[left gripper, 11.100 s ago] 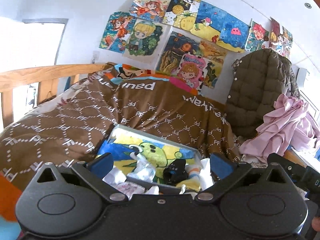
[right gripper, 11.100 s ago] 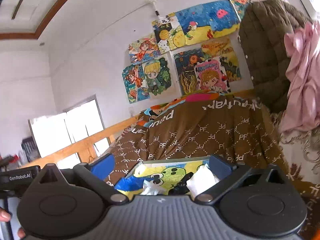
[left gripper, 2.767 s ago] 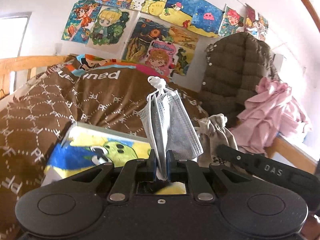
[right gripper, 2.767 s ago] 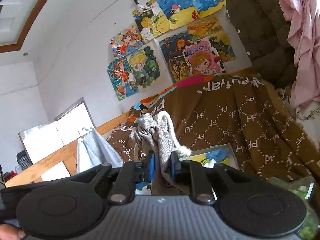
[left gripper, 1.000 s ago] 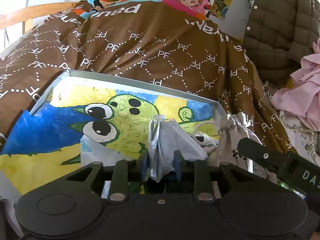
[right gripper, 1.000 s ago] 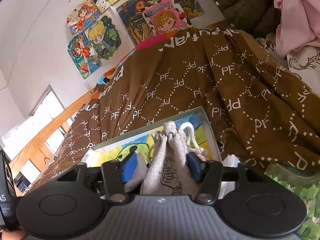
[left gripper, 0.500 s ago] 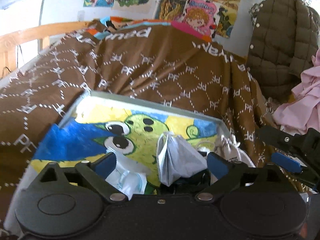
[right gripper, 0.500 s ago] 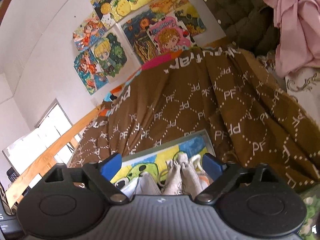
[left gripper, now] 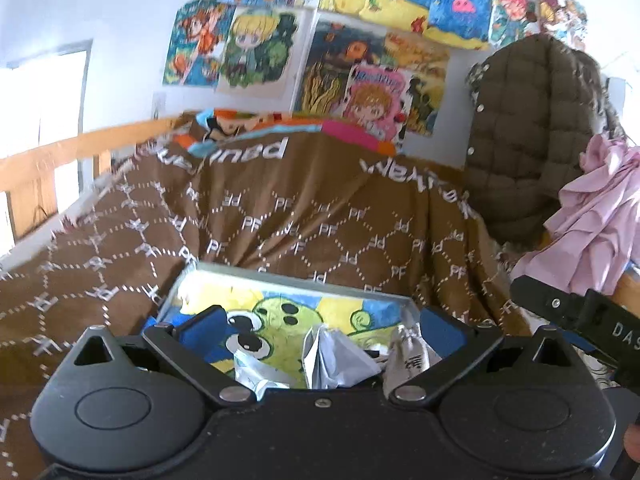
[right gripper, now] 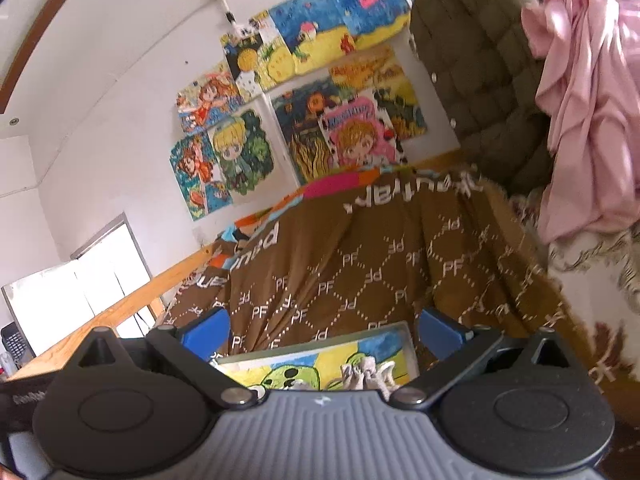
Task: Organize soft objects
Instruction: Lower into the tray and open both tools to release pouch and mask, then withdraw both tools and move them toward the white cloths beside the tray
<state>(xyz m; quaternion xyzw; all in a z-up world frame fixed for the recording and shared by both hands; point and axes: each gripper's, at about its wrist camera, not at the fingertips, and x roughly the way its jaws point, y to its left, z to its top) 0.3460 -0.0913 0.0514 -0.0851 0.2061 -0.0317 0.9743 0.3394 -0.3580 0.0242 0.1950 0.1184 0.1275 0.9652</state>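
From the left wrist view, the left gripper has its jaws spread wide and still opening, with nothing pinched between them. Just beyond its blue pads, the grey face mask lies crumpled on the tray with the green cartoon picture, and the beige drawstring pouch sits just beside it on the right. A clear plastic packet lies to the mask's left. I'd judge the letting-go done; doing it well now means lifting clear straight and steady, so the pads do not snag the mask's loops. The other tool's black bar crosses the right edge, close by, and could get bumped.

From the right wrist view, the right gripper is likewise released, jaws wide and still opening, empty. The pouch peeks over the tool's body, resting in the tray's right corner. Around it the brown blanket rises in folds; a quilted jacket and pink cloth hang to the right, well apart from the tray.
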